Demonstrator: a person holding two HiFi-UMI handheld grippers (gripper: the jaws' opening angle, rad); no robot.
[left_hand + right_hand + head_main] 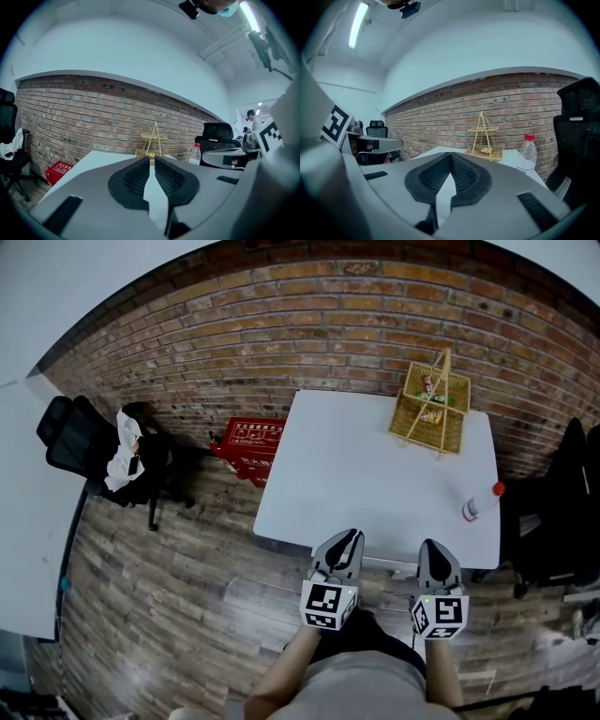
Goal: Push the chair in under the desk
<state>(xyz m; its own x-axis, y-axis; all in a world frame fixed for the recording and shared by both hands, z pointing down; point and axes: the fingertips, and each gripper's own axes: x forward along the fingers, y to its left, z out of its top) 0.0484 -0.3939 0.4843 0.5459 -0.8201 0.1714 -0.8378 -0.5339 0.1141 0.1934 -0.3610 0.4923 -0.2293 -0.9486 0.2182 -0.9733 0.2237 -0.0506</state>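
Observation:
A white desk (356, 465) stands against the brick wall. My two grippers hover side by side at its front edge. The left gripper (345, 538) has only a thin slit between its pads (136, 176) and nothing in it. The right gripper (433, 547) is shut and empty, its tips touching (450, 154). A black office chair (89, 460) with a white cloth (122, 451) on it stands away from the desk at the left. Another black chair (562, 512) stands beside the desk's right end. A dark shape (361, 629) lies low between my forearms; I cannot tell what it is.
On the desk stand a wicker basket rack (431, 409) at the back right and a clear bottle with a red cap (481, 502) near the right edge. A red crate (251, 448) sits on the wooden floor left of the desk. A white table edge (28, 521) runs along the far left.

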